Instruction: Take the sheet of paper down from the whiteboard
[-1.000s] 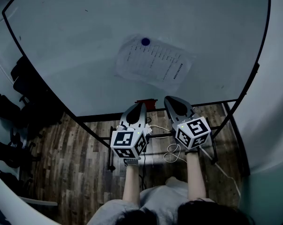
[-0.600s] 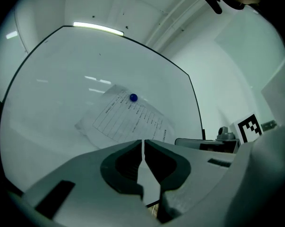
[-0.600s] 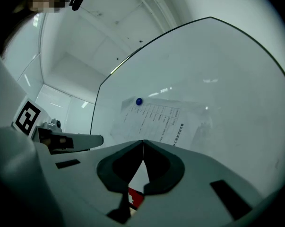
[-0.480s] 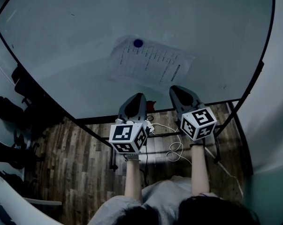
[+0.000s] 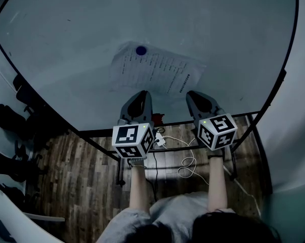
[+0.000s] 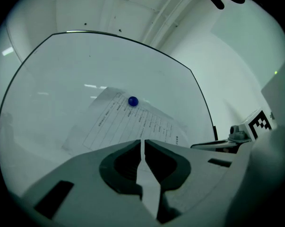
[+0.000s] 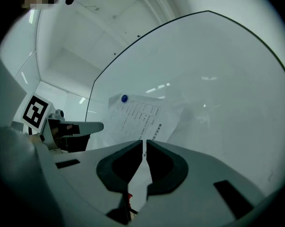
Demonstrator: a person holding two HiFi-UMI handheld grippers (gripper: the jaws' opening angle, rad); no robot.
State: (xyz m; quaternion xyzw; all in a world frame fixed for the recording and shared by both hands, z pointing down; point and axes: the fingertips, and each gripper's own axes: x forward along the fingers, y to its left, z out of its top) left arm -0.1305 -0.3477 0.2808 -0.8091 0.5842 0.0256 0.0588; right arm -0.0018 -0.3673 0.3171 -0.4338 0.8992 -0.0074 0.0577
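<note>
The whiteboard (image 5: 66,39) fills most of the head view, and the sheet of paper (image 5: 157,72) hangs on it at a slant. The sheet sits about midway between the left and right edges, and lower than the middle of the board. The left gripper (image 6: 142,143) and right gripper (image 7: 144,143) are side by side just below the sheet's lower edge, both pointing at the board. Each has its jaws together with only a thin slit between them, and neither holds anything. A single blue magnet (image 5: 140,50) near the sheet's top left corner seems to be all that holds it up.

The step in hand looks like the reach to the sheet, so both pairs of jaws have to open before anything can be gripped. Paper lying flat on a board gives little to pinch. The right gripper would do best to come in at the lower right corner, sliding one jaw under the paper at a shallow angle. The left gripper is on the magnet's side, so it suits lifting the magnet straight off. Taking hold of the paper first should stop it sliding down once the magnet goes.

There is plenty of bare board on every side of the sheet, and nothing else is fixed to it nearby. The board's bottom edge runs close under the grippers, with its stand and loose cables (image 5: 187,161) on the wooden floor (image 5: 86,176) below. Drawing the sheet up and back toward the body keeps it clear of that edge
</note>
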